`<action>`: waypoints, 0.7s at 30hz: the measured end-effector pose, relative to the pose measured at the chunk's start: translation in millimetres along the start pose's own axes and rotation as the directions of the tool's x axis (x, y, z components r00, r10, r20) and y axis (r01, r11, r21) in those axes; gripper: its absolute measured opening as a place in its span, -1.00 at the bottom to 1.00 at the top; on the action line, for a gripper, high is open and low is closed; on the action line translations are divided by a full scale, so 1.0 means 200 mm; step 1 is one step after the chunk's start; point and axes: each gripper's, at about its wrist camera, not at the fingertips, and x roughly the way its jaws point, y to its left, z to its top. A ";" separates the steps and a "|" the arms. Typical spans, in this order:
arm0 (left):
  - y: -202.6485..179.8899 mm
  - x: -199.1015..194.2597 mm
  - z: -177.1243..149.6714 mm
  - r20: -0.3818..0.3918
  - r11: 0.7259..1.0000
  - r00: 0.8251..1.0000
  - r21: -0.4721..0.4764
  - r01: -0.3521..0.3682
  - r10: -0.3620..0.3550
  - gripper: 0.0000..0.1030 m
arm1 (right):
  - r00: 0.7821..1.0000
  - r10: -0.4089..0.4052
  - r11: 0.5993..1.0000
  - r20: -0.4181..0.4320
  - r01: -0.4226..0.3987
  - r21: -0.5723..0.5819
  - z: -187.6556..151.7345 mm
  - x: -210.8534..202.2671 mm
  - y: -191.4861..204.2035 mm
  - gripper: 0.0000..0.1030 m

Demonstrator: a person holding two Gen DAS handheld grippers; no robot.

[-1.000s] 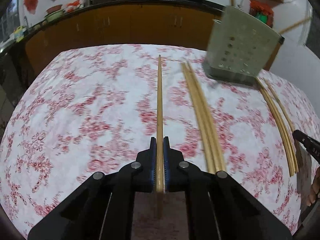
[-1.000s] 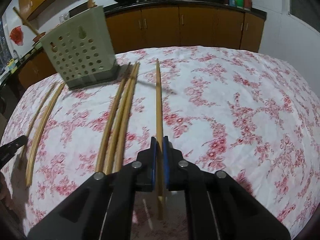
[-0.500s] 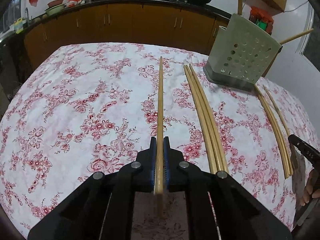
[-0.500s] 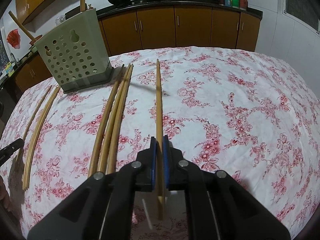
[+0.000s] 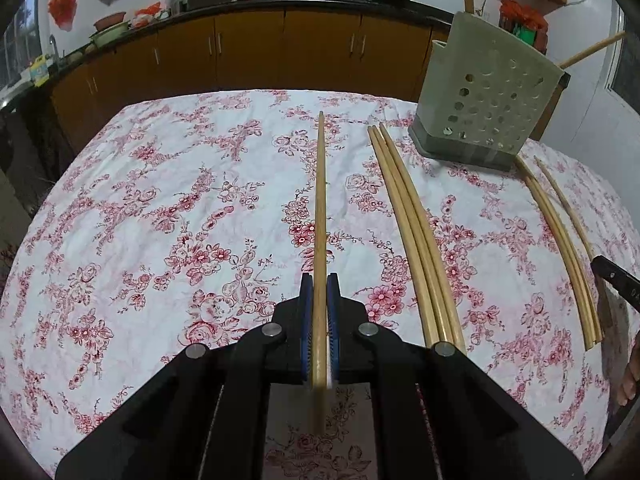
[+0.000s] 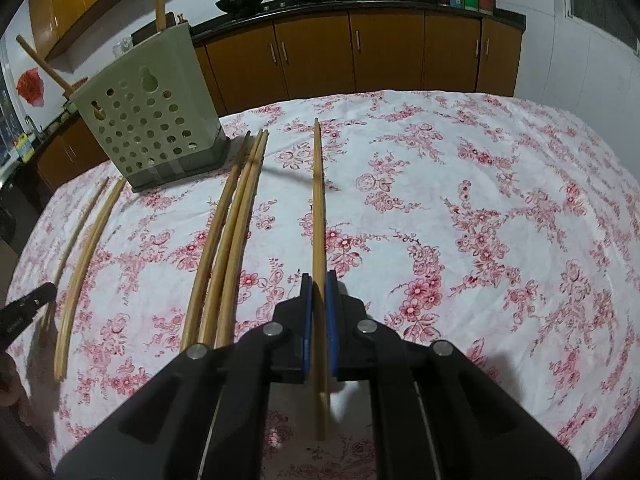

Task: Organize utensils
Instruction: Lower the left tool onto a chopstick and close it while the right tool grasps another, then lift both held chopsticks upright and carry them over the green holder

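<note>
My left gripper point(image 5: 319, 284) is shut on a wooden chopstick point(image 5: 321, 200), which runs forward over the flowered tablecloth. My right gripper point(image 6: 319, 282) is likewise shut on its own chopstick point(image 6: 318, 200), pointing away along the table. Three loose chopsticks point(image 5: 412, 232) lie side by side between the two grippers, and the right wrist view shows these three chopsticks point(image 6: 232, 236) to the left of my held one. The perforated green utensil holder point(image 5: 486, 100) stands at the far side with sticks poking out; this holder point(image 6: 150, 120) is at the upper left for the right wrist.
More chopsticks point(image 5: 560, 248) lie past the holder, and from the right wrist the same further chopsticks point(image 6: 86, 252) lie at the left. The other gripper's tip point(image 5: 616, 280) and a hand point(image 5: 630, 380) show at the edge. Brown cabinets point(image 5: 248, 48) stand behind the table point(image 5: 120, 200).
Both grippers keep their chopsticks clamped. The left view was blurred and slightly tilted a second ago and is steady now; nothing on the table has shifted.
</note>
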 end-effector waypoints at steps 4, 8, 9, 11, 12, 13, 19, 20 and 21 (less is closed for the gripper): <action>0.01 -0.01 -0.01 0.001 1.000 1.000 -0.013 0.012 -0.012 -0.84 | 1.000 -0.003 1.000 -0.001 0.003 -0.007 -0.01 -0.01 0.00 -0.83; 0.01 -0.03 -0.03 -0.001 1.000 1.000 0.005 0.021 -0.021 -0.84 | 1.000 -0.008 1.000 -0.002 0.008 -0.017 -0.02 -0.03 0.00 -0.83; 0.01 -0.03 -0.03 -0.001 1.000 1.000 0.007 0.024 -0.024 -0.84 | 1.000 -0.007 1.000 -0.001 0.007 -0.016 -0.03 -0.03 0.00 -0.83; 0.01 -0.03 -0.04 -0.002 0.999 1.000 0.018 0.028 -0.028 -0.84 | 1.000 -0.005 1.000 -0.001 0.005 -0.012 -0.03 -0.03 0.00 -0.83; 0.01 -0.04 -0.04 -0.003 0.999 1.000 0.024 0.029 -0.029 -0.84 | 1.000 -0.008 1.000 -0.001 0.008 -0.012 -0.03 -0.03 0.00 -0.83; 0.01 -0.04 -0.04 -0.003 0.999 1.000 0.028 0.031 -0.031 -0.84 | 1.000 -0.010 1.000 -0.001 0.010 -0.014 -0.03 -0.03 0.00 -0.83; 0.02 -0.06 -0.07 -0.004 0.999 0.999 0.036 0.041 -0.040 -0.84 | 1.000 -0.029 0.999 -0.004 0.029 -0.033 -0.05 -0.05 0.01 -0.83; 0.02 -0.07 -0.08 -0.005 0.998 0.999 0.038 0.042 -0.042 -0.84 | 1.000 -0.031 0.999 -0.006 0.031 -0.034 -0.05 -0.05 0.02 -0.83; 0.02 -0.07 -0.08 -0.005 0.998 0.999 0.038 0.043 -0.042 -0.84 | 0.999 -0.032 0.999 -0.009 0.032 -0.034 -0.06 -0.05 0.02 -0.83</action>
